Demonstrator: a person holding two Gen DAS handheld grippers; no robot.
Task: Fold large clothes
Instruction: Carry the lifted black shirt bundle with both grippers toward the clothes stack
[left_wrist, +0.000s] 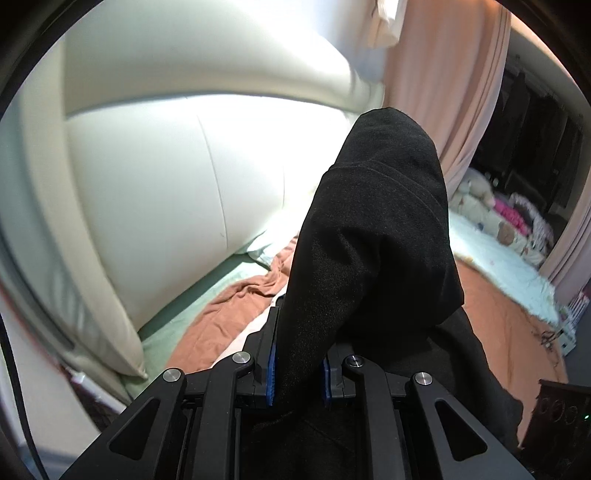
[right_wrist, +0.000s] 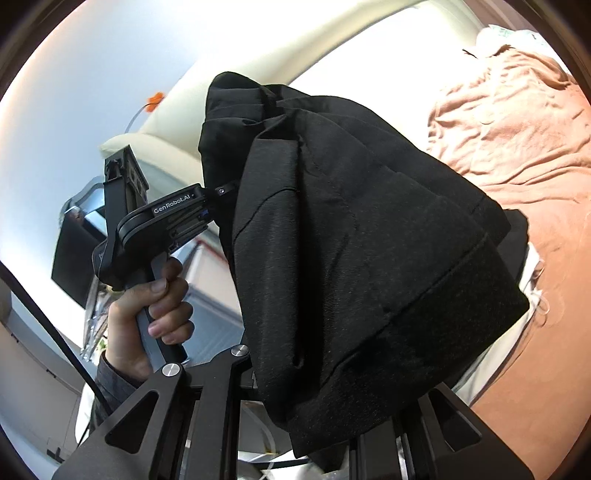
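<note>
Above a bed, a black garment (left_wrist: 373, 240) is held up between two grippers. In the left wrist view, a cream padded headboard (left_wrist: 155, 192) fills the left side, with a pale green sheet (left_wrist: 177, 306) at its foot and a rust-coloured blanket (left_wrist: 229, 314) spread beside it. At the bottom centre the left gripper (left_wrist: 298, 373) is seen clamped on a thick fold of the black cloth, its blue-edged pads pressed against the fabric from both sides. The cloth rises from the jaws in a tall, hood-like peak. Farther right, a peach curtain (left_wrist: 454, 92) hangs down, and a pale fluffy throw (left_wrist: 498, 266) and some soft toys (left_wrist: 506, 218) lie beyond.

In the right wrist view, the person's left hand (right_wrist: 147, 314) is seen at the left, wrapped around the handle of the other tool, whose tip disappears into the garment (right_wrist: 362, 258). The bunched cloth hangs across the centre and drapes over the right gripper (right_wrist: 332, 413), whose fingers are covered by it; whether they are closed cannot be told. To the right, the rust blanket (right_wrist: 517, 129) lies rumpled on the bed, well below the lifted garment.
</note>
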